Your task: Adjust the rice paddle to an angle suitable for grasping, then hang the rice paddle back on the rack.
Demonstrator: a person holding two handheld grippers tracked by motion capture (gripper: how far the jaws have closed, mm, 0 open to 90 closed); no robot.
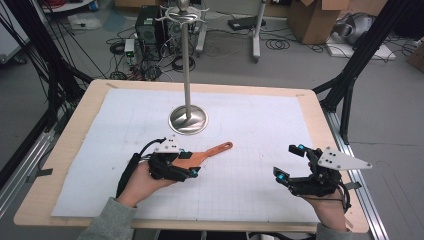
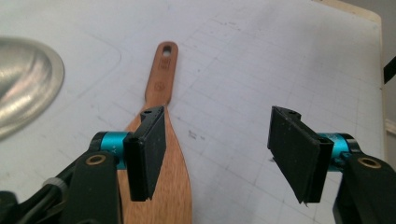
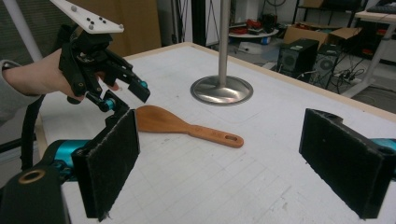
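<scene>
We have our left tool (image 1: 186, 163) hanging just above the broad blade of the flat, reddish-brown wooden spatula (image 1: 209, 152), which lies on the white gridded mat (image 1: 125, 125) of the counter, its holed handle pointing toward the right and a little away from us. The jaws stand wide apart and hold nothing; in the left gripper view one jaw sits over the blade's neck while the other is over bare mat. Our right tool (image 1: 289, 162) waits well apart near the right edge, also wide open and empty. The tall polished metal stand with a round base (image 1: 188, 120) rises just beyond the spatula. We judge this the approach to a grasp: next we must centre the jaws astride the spatula, lower, and close.
</scene>
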